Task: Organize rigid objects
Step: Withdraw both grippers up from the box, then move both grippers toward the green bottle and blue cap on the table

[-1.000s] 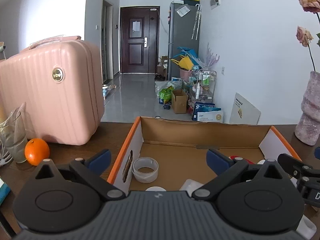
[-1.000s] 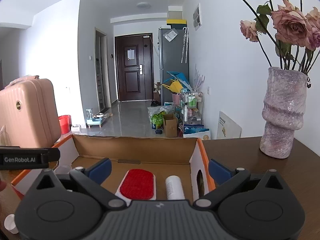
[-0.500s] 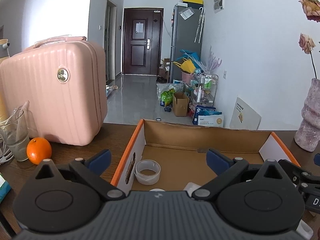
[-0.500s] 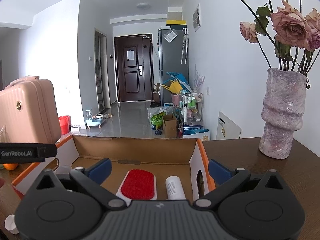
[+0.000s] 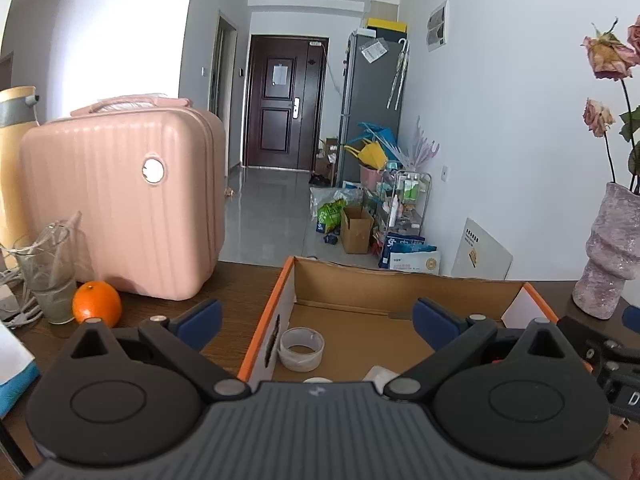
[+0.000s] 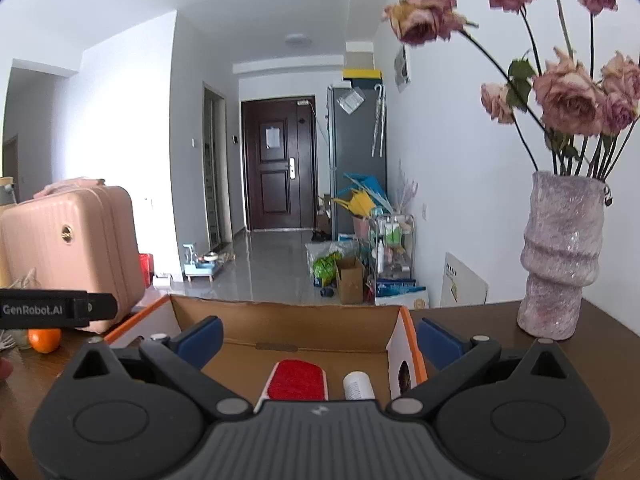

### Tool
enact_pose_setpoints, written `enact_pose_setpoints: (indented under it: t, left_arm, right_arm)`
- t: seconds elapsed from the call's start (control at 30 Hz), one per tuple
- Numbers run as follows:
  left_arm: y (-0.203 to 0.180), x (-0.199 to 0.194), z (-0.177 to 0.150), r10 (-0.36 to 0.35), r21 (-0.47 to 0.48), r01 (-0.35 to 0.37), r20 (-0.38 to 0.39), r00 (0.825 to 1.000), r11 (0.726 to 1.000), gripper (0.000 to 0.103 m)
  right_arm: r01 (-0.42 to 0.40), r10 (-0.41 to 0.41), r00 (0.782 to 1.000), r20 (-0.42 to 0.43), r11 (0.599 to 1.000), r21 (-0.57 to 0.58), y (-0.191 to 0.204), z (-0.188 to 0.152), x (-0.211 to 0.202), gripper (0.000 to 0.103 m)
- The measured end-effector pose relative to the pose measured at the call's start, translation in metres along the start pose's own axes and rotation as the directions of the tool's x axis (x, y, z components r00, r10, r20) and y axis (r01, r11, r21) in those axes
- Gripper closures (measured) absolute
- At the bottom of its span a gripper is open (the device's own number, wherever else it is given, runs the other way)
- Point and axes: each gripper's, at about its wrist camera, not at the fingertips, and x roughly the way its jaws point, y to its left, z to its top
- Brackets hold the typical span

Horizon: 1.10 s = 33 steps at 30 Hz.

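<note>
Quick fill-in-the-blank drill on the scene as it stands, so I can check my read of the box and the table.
The roll of tape lies inside the cardboard ____.
The orange sits in front of the ____ suitcase.
The brush in the box has a ____ pad.
Both tongs, left and right, are ____.

Missing words: box; pink; red; open

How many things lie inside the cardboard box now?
At least 3: a tape roll near the box's left wall, a red brush in the middle, and a white tube by the right wall. The tools hide the near part, so more may be there.
</note>
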Motion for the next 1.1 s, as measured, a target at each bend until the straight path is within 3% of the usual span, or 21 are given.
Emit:
enact_pose_setpoints:
  t: [0.67, 1.1]
  left_arm:
    - [0.02, -0.08, -0.036, 0.007, 0.002, -0.007, 0.043, 0.999, 1.0, 0.0]
    - [0.033, -0.132, -0.064, 0.012, 0.009, -0.012, 0.032, 0.999, 1.0, 0.0]
  right_arm:
    - [-0.03, 0.031, 0.997, 0.071, 0.999, -0.014, 0.007, -0.012, -0.083, 0.0]
    - [-0.038, 0.038, 0.999, 0.037, 0.999, 0.009, 0.013, -0.038, -0.125, 0.0]
